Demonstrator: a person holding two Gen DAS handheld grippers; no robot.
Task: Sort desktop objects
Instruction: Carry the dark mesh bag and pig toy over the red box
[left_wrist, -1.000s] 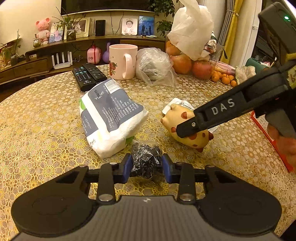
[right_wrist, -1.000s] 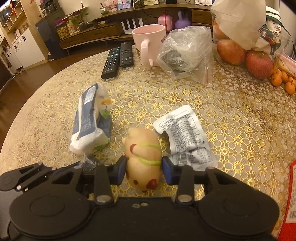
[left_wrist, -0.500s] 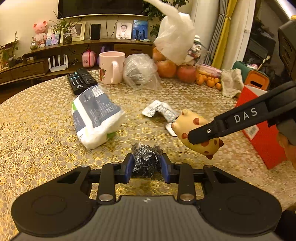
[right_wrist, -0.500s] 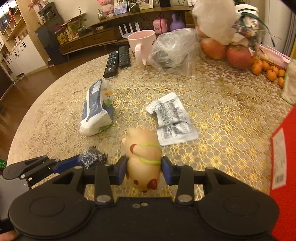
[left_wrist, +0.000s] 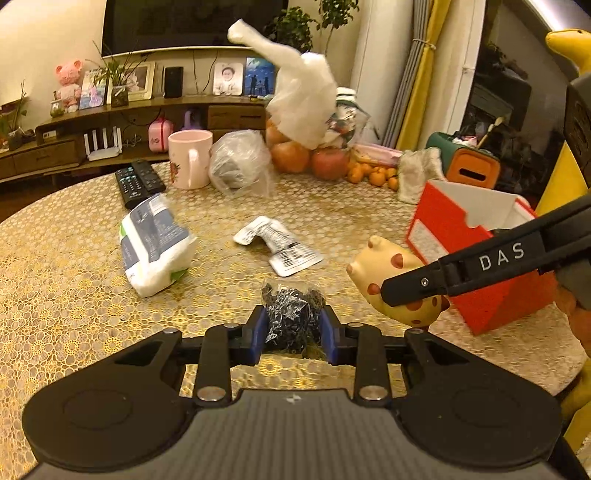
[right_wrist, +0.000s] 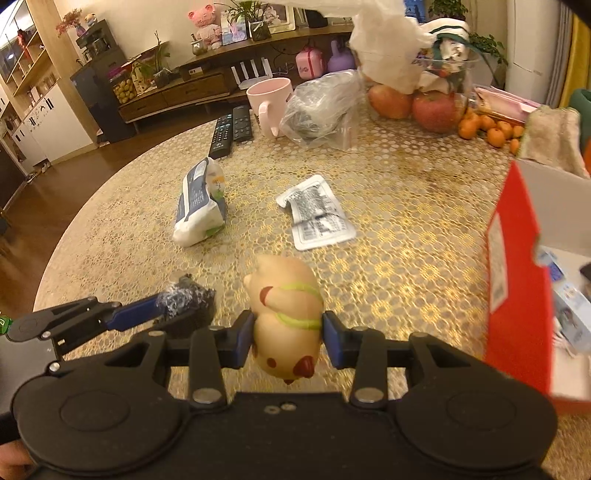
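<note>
My left gripper (left_wrist: 294, 329) has its jaws pinching a small black crinkly packet (left_wrist: 293, 314), lifted above the counter (left_wrist: 74, 295). My right gripper (right_wrist: 288, 338) has its jaws pressed on both sides of a yellow toy pig (right_wrist: 286, 317) with red spots, also held in the air. A red box (right_wrist: 517, 295) with a white inside stands open just to the right of the pig. On the counter behind lie a white wipes pack (right_wrist: 201, 203) and a flat printed sachet (right_wrist: 317, 218), near each other but apart.
</note>
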